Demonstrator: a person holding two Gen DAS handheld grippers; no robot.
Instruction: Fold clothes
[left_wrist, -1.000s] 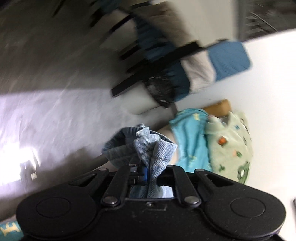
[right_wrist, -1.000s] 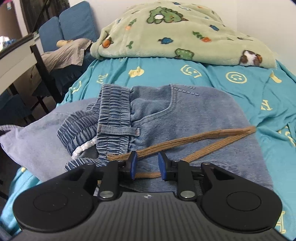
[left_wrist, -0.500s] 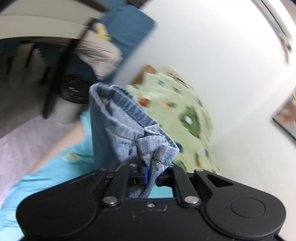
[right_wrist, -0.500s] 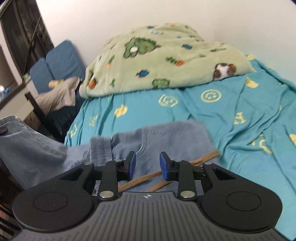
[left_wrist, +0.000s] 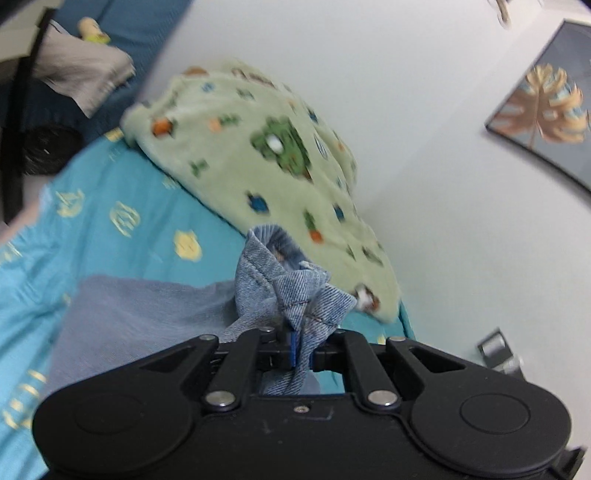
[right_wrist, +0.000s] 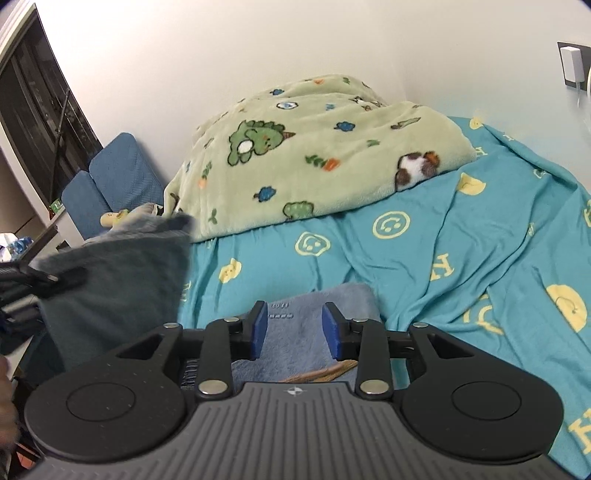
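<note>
Now the left gripper (left_wrist: 301, 352), pinched tight on the jeans (left_wrist: 291, 291), has swung them up over the bed (right_wrist: 480, 240) toward 12 o'clock, starting a fold. The right gripper (right_wrist: 293, 328) hangs open, holding nothing.

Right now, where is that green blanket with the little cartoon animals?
The green blanket lies heaped at the far end of the bed against the white wall, on the teal sheet, beyond both grippers and the denim jeans.

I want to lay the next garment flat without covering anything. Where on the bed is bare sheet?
Bare teal sheet lies between the green blanket and the jeans, and to the right of the jeans. The head end is crowded by the blanket. The left gripper holds a bunched jeans leg over the left side; the right gripper is open above the jeans.
</note>
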